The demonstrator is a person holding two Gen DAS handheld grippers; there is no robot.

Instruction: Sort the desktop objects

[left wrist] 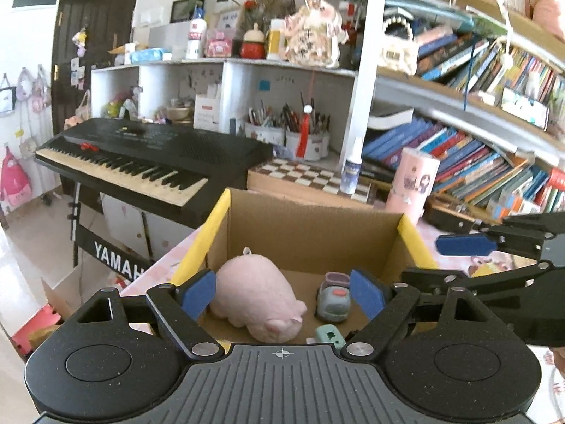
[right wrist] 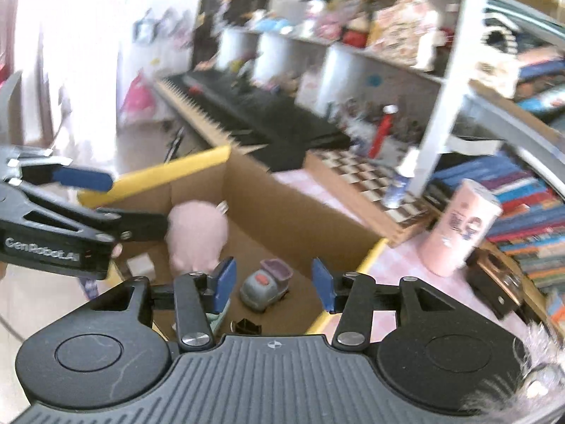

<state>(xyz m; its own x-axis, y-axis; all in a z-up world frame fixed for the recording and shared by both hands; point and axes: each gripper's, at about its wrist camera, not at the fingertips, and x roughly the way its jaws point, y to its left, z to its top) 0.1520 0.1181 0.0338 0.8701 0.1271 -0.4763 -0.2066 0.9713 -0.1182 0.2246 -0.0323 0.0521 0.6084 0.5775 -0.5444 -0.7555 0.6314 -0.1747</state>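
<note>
Open brown cardboard box with yellow-taped flaps (left wrist: 310, 243): on the pink desk, collecting sorted items.
Soft pink pig toy (left wrist: 259, 298): lying inside (beside a small grey toy car (left wrist: 333, 296)).
Left gripper (left wrist: 282, 293): jaws apart, empty, above the box.
Right gripper (right wrist: 273, 279): jaws apart, empty.

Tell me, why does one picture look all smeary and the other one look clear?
The right wrist view is smeared by motion blur: the keyboard and shelf clutter streak, and the pink pig looks fuzzy. The left wrist view is sharp, so the pink pig and the keyboard keys show clearly. Both bend straight shelves, being fisheye.
</note>
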